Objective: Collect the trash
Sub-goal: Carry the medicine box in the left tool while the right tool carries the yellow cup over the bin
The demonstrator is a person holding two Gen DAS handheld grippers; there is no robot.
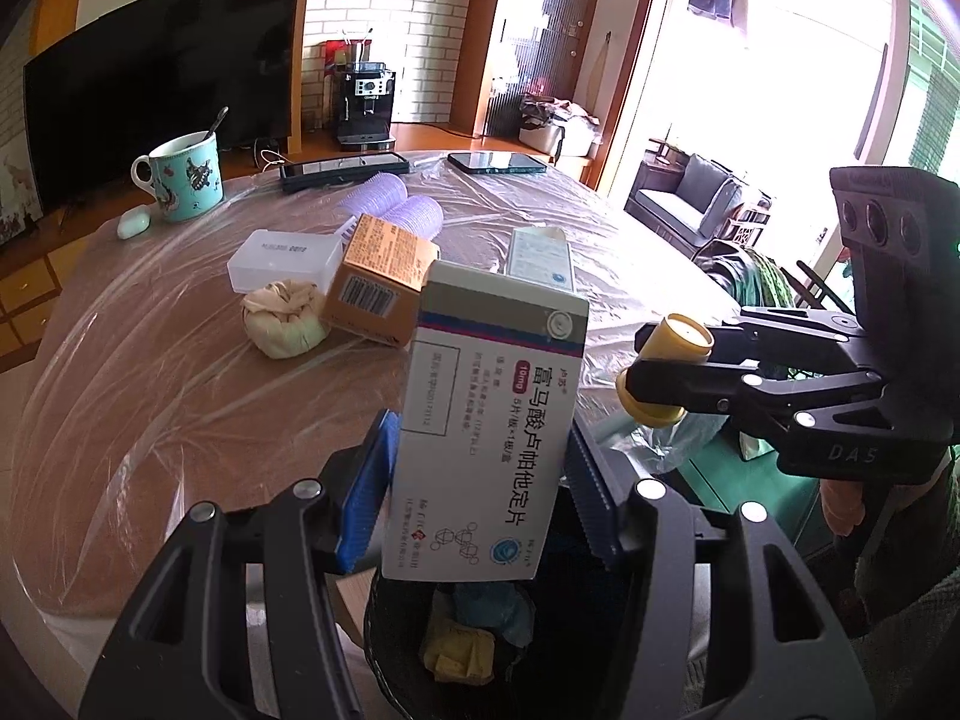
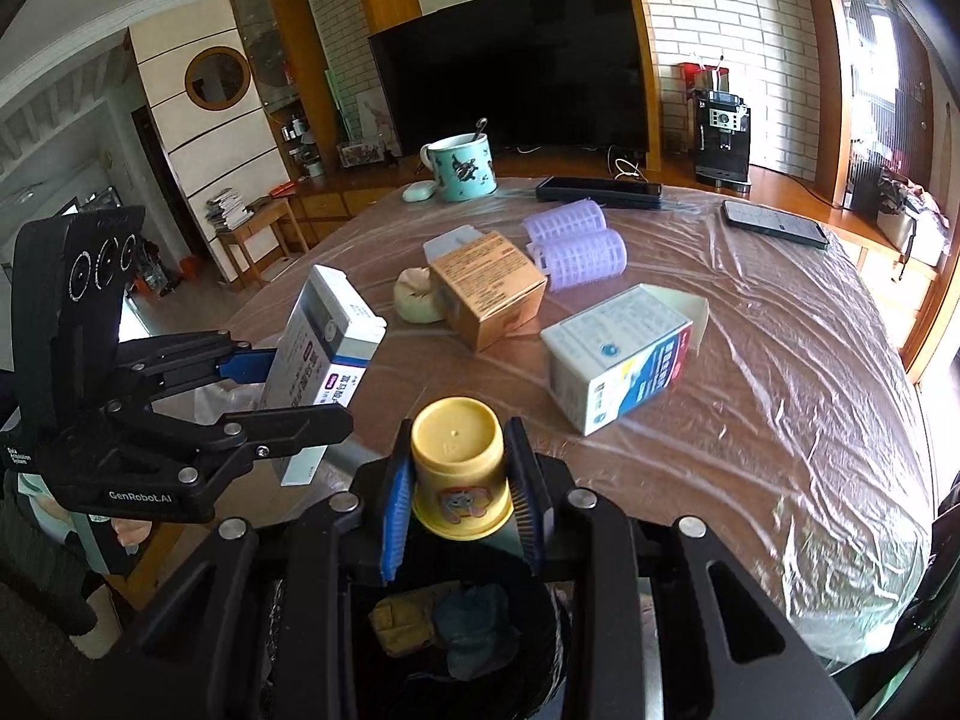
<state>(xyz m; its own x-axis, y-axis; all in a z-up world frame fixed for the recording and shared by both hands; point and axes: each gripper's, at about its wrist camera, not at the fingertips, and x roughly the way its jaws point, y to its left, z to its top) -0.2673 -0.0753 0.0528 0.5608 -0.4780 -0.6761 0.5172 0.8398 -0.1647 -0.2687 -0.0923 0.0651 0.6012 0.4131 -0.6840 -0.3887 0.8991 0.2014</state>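
A: Report each claw's status.

B: The left gripper (image 1: 477, 480) is closed on a tall white-and-grey cardboard medicine box (image 1: 489, 426), blue ribbed pads pressing its two long sides. The box stands nearly upright, its lower end above the black round trash bin (image 1: 390, 648) below the table edge. The right gripper (image 2: 459, 480) is clamped on a small yellow plastic bottle (image 2: 459, 468) (base pointing away from the camera), also above the bin.

A: Bin contents?

B: A crumpled yellow wad (image 1: 459, 654) and a crumpled blue wad (image 1: 498, 606) lie inside.

A: What is on the table?

B: The round table under clear plastic film (image 2: 780, 420) carries a brown cardboard box (image 2: 486, 294) and, touching its left side, a beige tied cloth pouch (image 2: 414, 300). A white-and-blue carton lying on its side (image 2: 624, 360) sits to the right, apart from the brown box. Two lilac hair rollers (image 2: 576, 240) lie side by side behind them. Farther back: a teal patterned mug holding a spoon (image 2: 462, 165), a pale green earbud case (image 2: 418, 192) just beside it, and two dark phones (image 2: 600, 189), well apart from each other.
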